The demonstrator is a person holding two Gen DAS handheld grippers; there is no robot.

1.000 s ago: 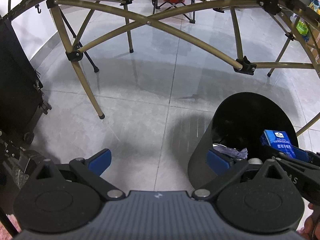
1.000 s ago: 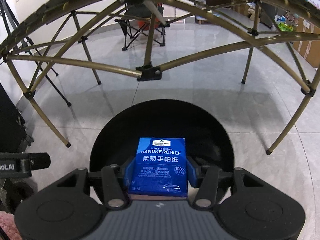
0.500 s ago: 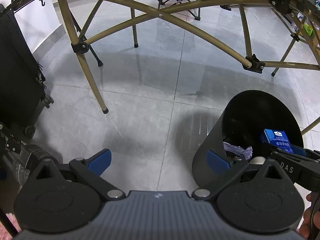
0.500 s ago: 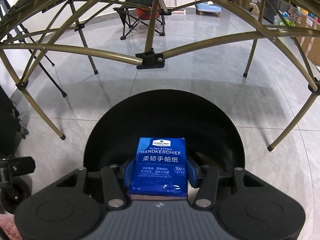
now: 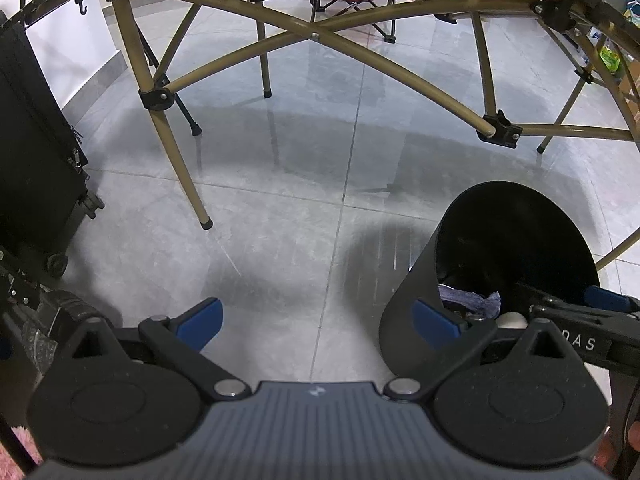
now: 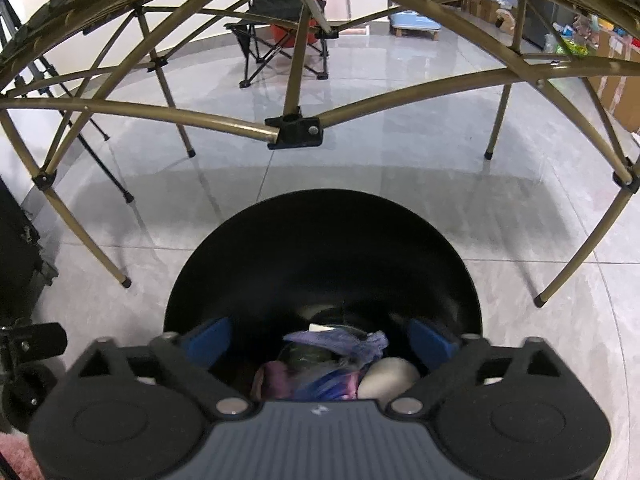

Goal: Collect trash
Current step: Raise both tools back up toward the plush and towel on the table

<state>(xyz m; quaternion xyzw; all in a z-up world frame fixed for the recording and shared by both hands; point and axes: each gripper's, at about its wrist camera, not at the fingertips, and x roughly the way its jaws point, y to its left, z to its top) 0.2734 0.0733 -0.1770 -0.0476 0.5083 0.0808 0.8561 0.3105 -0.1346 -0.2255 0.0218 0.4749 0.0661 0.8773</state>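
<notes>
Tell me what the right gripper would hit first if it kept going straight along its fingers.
Most likely the trash pile inside the black bin. The right gripper, its jaws opening with nothing between them, hangs over the bin's mouth. Depth is unclear, so the bin's far inner wall could come first.

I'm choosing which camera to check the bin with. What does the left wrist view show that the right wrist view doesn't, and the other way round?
Only the left wrist view shows the black bin from outside, off to its right, with the right hand-held gripper reaching over its rim, and the open, empty left hand-held gripper over bare floor.

Only the right wrist view looks straight into the bin, between its own opening, empty jaws: a pale rounded item and blue-and-pink wrapping.

Both show the bin, the purple crumpled scrap inside, and the gold folding frame.
</notes>
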